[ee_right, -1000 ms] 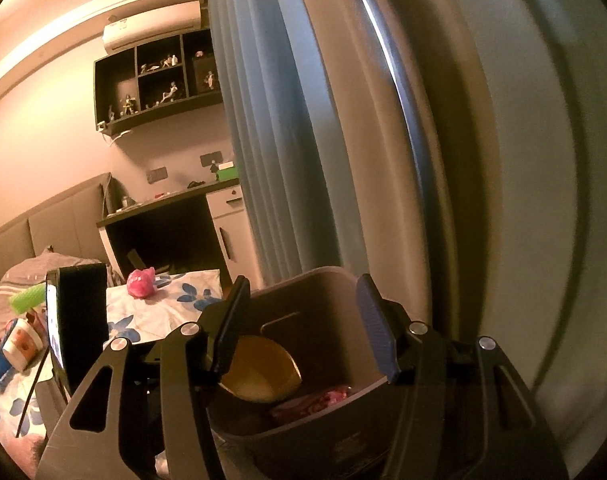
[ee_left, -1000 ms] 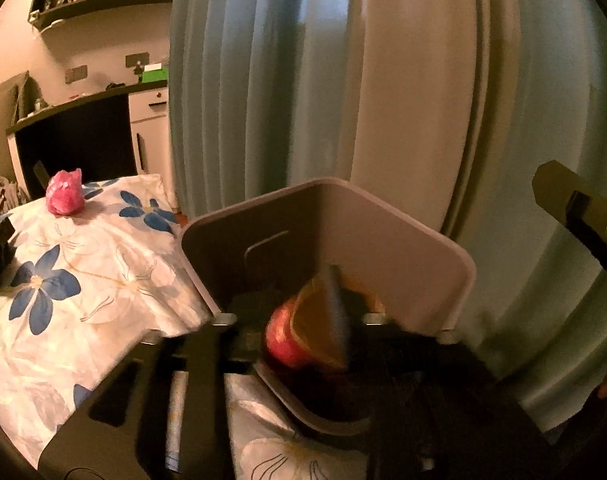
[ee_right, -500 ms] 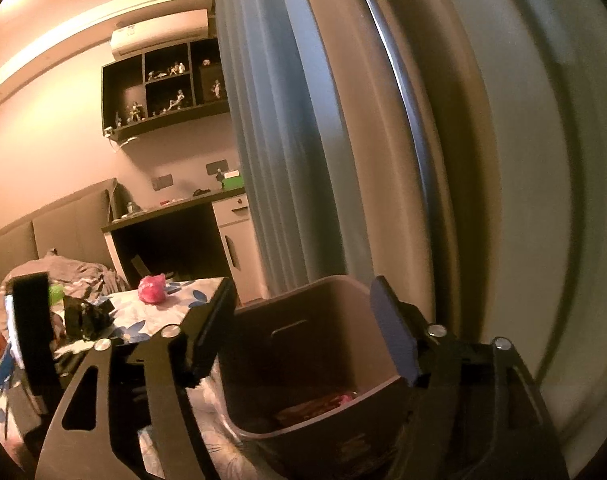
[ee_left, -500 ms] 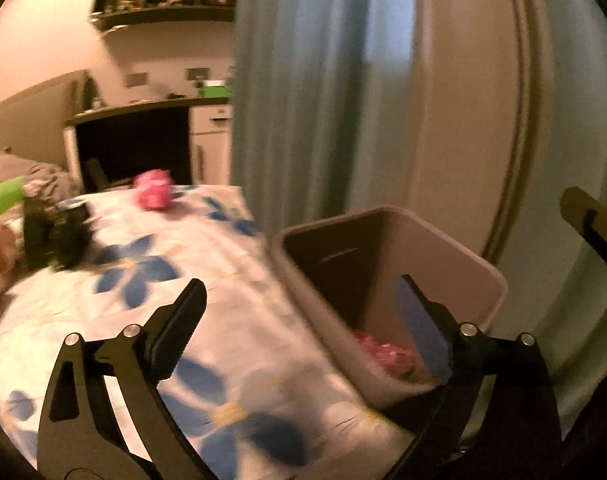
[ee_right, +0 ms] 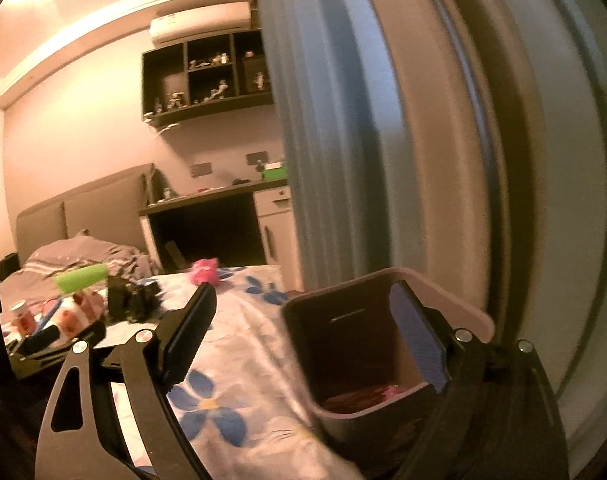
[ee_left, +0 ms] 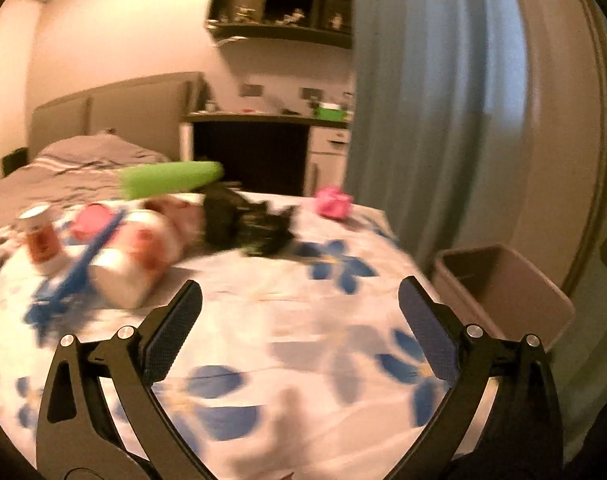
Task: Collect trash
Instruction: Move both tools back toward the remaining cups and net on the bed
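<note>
Bedroom, dim warm light, both views blurred.

Bin: grey-brown, open-topped, standing at the right of the bed against the blue curtain. Pink and dark scraps lie at its bottom.

Left hand-held gripper: jaws spread wide and opening, nothing between them; it hangs over the near part of the floral bedspread, with the bin off to its right.

Right hand-held gripper: jaws well apart and opening, nothing held; its right finger stands over the bin's mouth, its left finger over the bedspread.

Trash on the bed, far from the grippers:
- pink crumpled ball, far right corner of the bedspread, near the curtain;
- black crumpled wrapper, middle of the bed, left of the pink ball;
- green tube-shaped item, just behind the black wrapper;
- white cups with orange print, lying on their sides at the left;
- one upright cup, far left;
- blue stick-like item, slanting across the cups; kind cannot be told.

Background: padded headboard, rumpled grey bedding, dark desk with a green box on it, wall shelf with small figures.
</note>
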